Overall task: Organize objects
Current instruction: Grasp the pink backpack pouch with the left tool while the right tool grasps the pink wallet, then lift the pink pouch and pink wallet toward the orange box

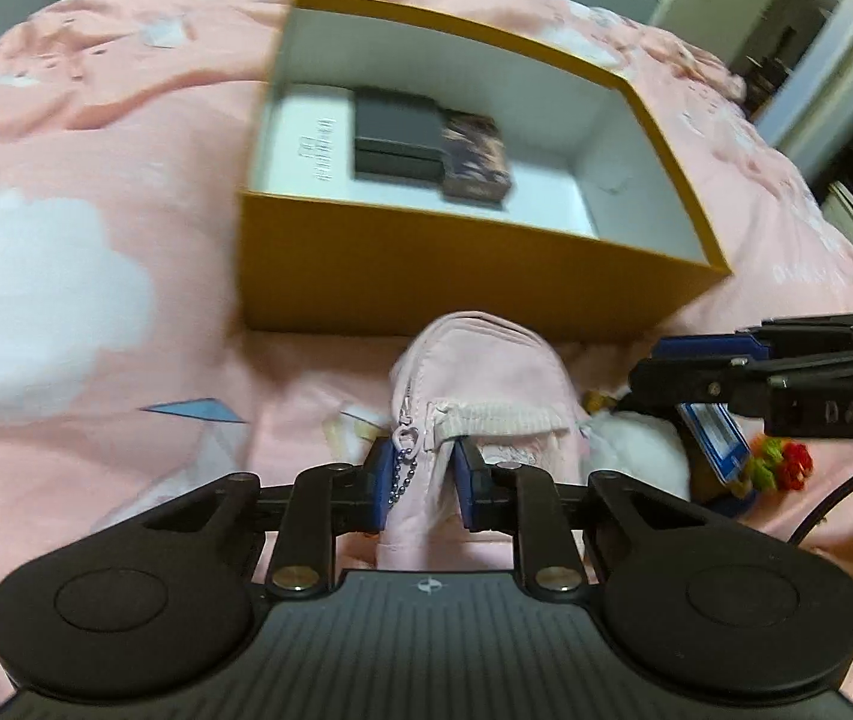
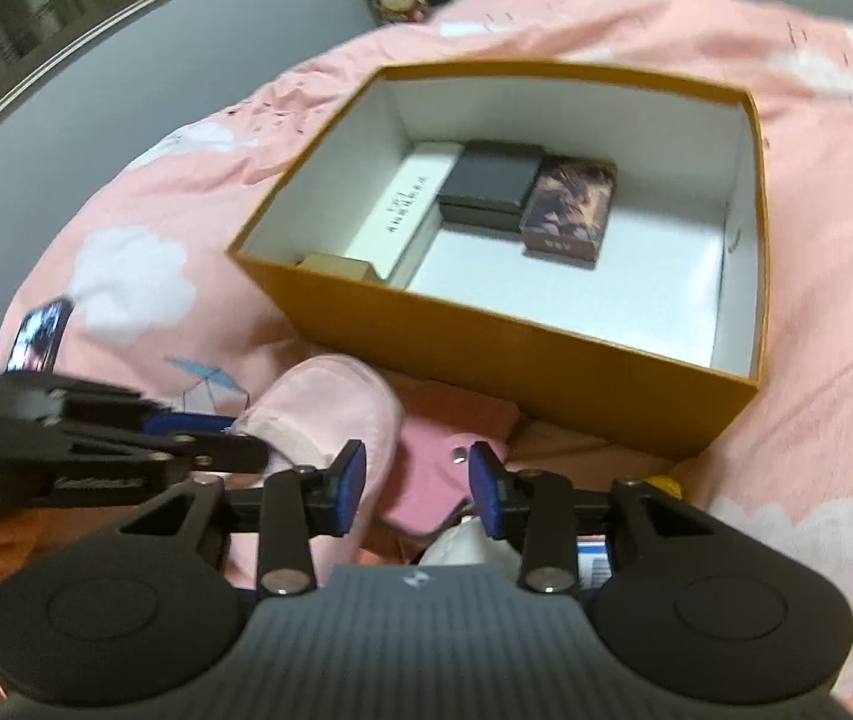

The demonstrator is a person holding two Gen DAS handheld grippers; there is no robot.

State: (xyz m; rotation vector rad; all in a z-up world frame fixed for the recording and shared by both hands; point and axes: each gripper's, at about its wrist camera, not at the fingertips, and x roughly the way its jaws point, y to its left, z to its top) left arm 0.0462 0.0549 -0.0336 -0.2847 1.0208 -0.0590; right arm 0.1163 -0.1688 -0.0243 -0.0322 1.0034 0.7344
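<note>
Blue-padded jaws of the left gripper (image 1: 420,483) pinch a pink pouch (image 1: 480,396) on the bed, near the open yellow box (image 1: 456,276); lifting it in likely follows. Right gripper (image 2: 417,489) hovers, jaws apart.

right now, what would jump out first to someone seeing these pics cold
The big open mustard-yellow box on the pink bedspread, with a black box and a dark patterned box side by side inside. Right in front of it, the left gripper is clamped on a pale pink pouch.
</note>
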